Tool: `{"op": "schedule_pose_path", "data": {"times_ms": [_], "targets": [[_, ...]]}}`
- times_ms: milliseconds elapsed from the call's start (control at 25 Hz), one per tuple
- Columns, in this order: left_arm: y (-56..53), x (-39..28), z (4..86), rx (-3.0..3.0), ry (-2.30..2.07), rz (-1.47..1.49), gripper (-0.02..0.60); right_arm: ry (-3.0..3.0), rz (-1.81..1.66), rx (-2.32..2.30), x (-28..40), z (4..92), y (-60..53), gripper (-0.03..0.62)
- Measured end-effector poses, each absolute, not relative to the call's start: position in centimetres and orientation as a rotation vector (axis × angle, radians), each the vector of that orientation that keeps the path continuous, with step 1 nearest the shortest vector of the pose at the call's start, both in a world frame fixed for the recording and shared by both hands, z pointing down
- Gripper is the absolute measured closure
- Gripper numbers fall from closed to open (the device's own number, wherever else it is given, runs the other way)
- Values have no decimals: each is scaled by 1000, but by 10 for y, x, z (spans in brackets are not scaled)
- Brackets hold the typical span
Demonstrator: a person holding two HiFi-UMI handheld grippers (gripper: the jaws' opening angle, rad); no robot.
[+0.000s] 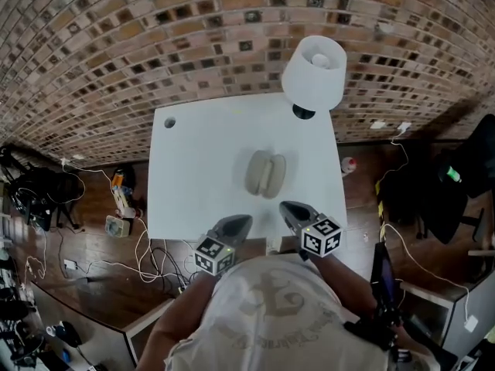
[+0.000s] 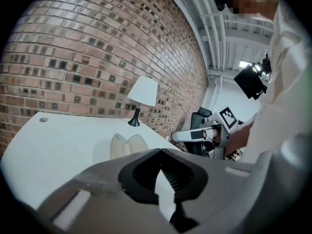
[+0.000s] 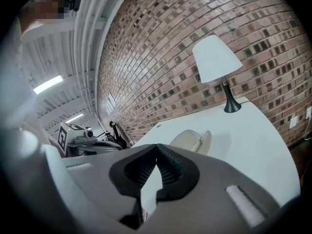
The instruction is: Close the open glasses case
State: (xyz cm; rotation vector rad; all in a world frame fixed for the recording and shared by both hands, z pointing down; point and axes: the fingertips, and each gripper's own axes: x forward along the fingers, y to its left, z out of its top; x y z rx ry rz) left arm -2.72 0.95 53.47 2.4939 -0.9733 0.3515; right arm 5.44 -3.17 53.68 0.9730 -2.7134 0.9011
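The glasses case point(image 1: 265, 173) is beige and lies open in two halves at the middle of the white table point(image 1: 201, 153). It also shows in the left gripper view point(image 2: 127, 145) and the right gripper view point(image 3: 191, 140), ahead of each set of jaws. My left gripper point(image 1: 241, 221) hovers at the table's near edge, short of the case, with its jaws shut and nothing between them point(image 2: 160, 151). My right gripper point(image 1: 288, 206) is beside it, slightly closer to the case, its tips also together and empty point(image 3: 156, 146).
A white-shaded lamp point(image 1: 313, 72) stands at the table's far right corner. A cable hole point(image 1: 169, 122) sits at the far left corner. A brick wall runs behind. Cables and devices point(image 1: 120, 207) litter the floor to the left, and a dark chair point(image 1: 464, 176) stands to the right.
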Motion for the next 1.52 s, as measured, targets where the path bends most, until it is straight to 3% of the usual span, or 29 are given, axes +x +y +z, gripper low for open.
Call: {"op": "schedule_pose_path", "data": {"times_ms": [920,1320,1520], "targets": [[-35,17,568,2473,-742,527,568,-2647,1069,1122,92,568,-77,585],[-65,49,596,2478,-621,740,477,-2559,1157,1343,118,579,-71,585],[-82,50,621,2399,-700,873,401,-2531,1217,1402,126,587,-58,585]]}}
